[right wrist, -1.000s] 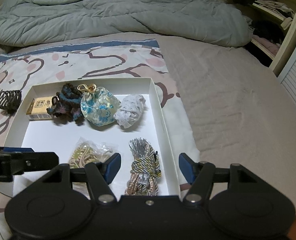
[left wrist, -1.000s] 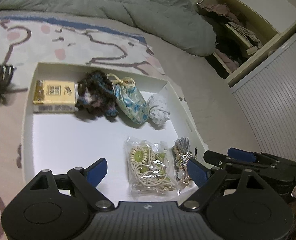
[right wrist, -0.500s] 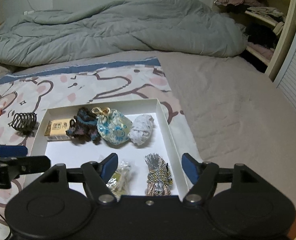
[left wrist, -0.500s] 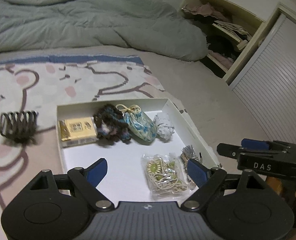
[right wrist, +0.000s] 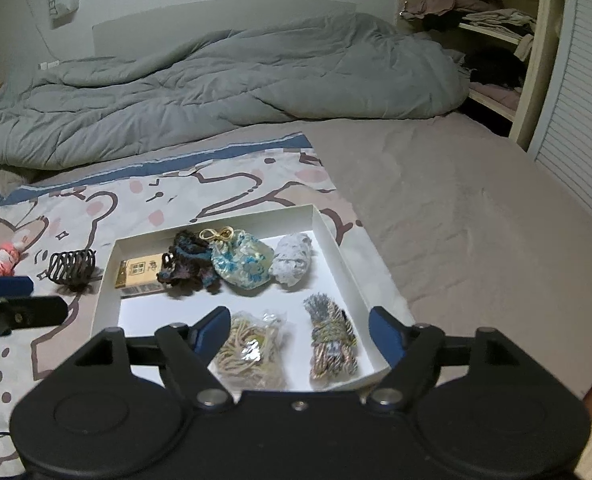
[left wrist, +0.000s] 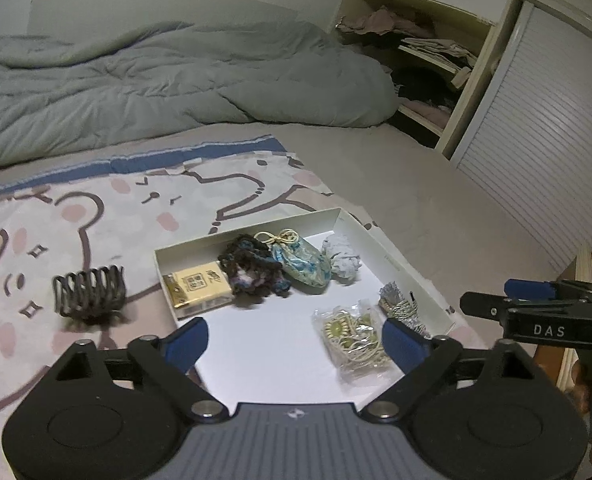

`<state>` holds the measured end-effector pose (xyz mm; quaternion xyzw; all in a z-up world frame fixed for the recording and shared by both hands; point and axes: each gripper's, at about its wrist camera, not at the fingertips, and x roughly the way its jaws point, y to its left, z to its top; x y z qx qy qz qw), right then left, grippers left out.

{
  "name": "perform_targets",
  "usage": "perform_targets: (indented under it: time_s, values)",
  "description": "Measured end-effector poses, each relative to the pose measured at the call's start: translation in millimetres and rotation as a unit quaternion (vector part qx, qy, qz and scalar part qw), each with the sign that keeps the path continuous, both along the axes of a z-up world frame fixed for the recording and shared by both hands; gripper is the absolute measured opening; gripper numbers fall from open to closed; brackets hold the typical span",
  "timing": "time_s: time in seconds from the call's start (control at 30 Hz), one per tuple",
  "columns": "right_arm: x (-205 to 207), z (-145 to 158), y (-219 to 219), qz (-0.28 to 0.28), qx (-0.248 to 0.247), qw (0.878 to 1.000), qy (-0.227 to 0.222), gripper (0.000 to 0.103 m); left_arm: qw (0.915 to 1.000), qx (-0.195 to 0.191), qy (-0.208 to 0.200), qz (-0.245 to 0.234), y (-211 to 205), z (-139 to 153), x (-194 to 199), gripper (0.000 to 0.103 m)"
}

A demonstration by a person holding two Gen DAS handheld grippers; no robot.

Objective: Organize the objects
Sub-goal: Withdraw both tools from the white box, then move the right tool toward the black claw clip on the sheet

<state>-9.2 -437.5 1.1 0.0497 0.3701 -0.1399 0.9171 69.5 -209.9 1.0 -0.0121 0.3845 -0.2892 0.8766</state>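
A white box [left wrist: 391,256] [right wrist: 335,248] lies on the bed. It holds a yellow packet [left wrist: 200,286] [right wrist: 140,272], a dark scrunchie [left wrist: 252,270] [right wrist: 188,260], a blue floral pouch [left wrist: 303,262] [right wrist: 242,262], a white crumpled bundle [left wrist: 341,258] [right wrist: 292,258], a bag of beads [left wrist: 351,338] [right wrist: 252,350] and a cord bundle [left wrist: 399,308] [right wrist: 329,338]. A dark hair claw [left wrist: 88,294] [right wrist: 72,268] lies on the sheet left of the box. My left gripper [left wrist: 294,342] and my right gripper [right wrist: 299,334] are open and empty, held above the box's near side.
A pink knotted item [right wrist: 6,258] lies at the far left on the cartoon sheet [right wrist: 136,200]. A grey duvet [right wrist: 216,88] is heaped at the back. Shelves with clothes [right wrist: 491,40] and a slatted door [right wrist: 587,100] stand to the right.
Both grippers have pulled back and up from the box, so it looks smaller and farther. The hair claw and the pink item have come into view. Both stay open.
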Motion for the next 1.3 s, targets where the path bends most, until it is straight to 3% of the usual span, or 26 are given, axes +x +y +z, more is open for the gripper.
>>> perform_targets:
  time_s: [0.23,0.53,0.9,1.3]
  values:
    - [-15.6,-0.9,14.4,-0.011,0.008,1.000,-0.014,0.088,0.9997,0.020,-0.015,-0.005,15.3,2.3,-1.3,0.103]
    - [-24.0,0.7,21.4,-0.038,0.014,0.999,-0.031,0.103,0.9995,0.028,-0.010,0.003,29.4,-9.0,8.1,0.103]
    - [-16.7,0.5,31.9,-0.041,0.002,0.999,-0.025,0.103,0.9987,0.042,-0.026,0.016,40.9,-11.0,14.6,0.103]
    - [7.9,-0.5,59.6,-0.027,0.014,0.999,-0.037,0.103,0.9947,0.041,-0.039,0.086,91.3,-7.7,32.5,0.103]
